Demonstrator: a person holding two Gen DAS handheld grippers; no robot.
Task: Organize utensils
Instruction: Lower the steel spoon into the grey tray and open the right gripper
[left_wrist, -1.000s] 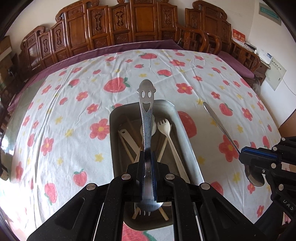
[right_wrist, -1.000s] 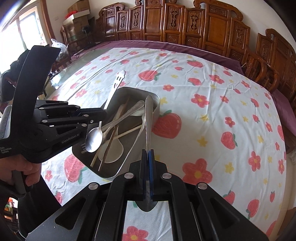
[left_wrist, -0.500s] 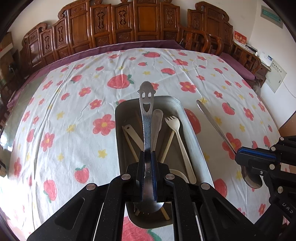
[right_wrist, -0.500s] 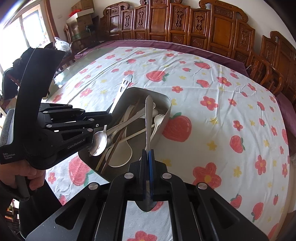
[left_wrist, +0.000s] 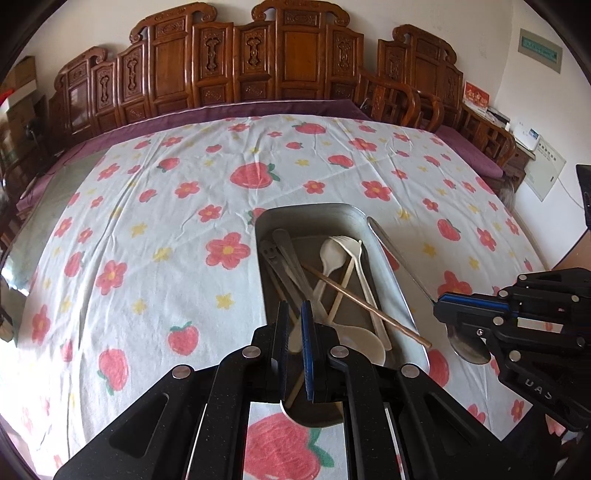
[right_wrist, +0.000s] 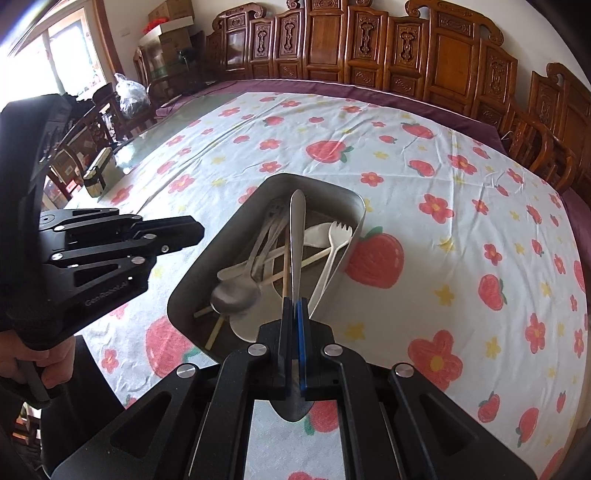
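**A:** Which hand has the next move?

**B:** The right one, I'd say. The right gripper (right_wrist: 294, 306) has its fingers clamped on a metal spoon (right_wrist: 296, 236), pinched just above the bowl. The bowl hangs back under the wrist.

**A:** And where does the spoon point?

**B:** In the right wrist view its handle runs straight out to 12 o'clock, and the tip is over the far end of the metal tray (right_wrist: 210, 254). The spoon's long axis lies nearly along the tray's long axis, so no turn looks needed. It is in the air above the pile and I can't see it touching anything.

**A:** What's in the tray?

**B:** A spoon with a smiling face cut in its handle (left_wrist: 271, 258), another metal spoon, a white fork (right_wrist: 334, 240), a white spoon and a brown chopstick (left_wrist: 369, 302) that lies across the others and sticks out over the near rim.

**A:** And the left gripper (left_wrist: 294, 314)?

**B:** Its fingers are drawn together to a thin slit with nothing in it. From the right wrist it sits at 9 o'clock, beside the tray's left wall and clear of it. A hand (right_wrist: 37, 365) holds its grip at 8 o'clock.

**A:** So what's the judgement?

**B:** The spoon can be lowered and let go where it hangs. From the left wrist its handle seems to cross the tray's right rim at 2 o'clock, so it may need a small nudge inward first.
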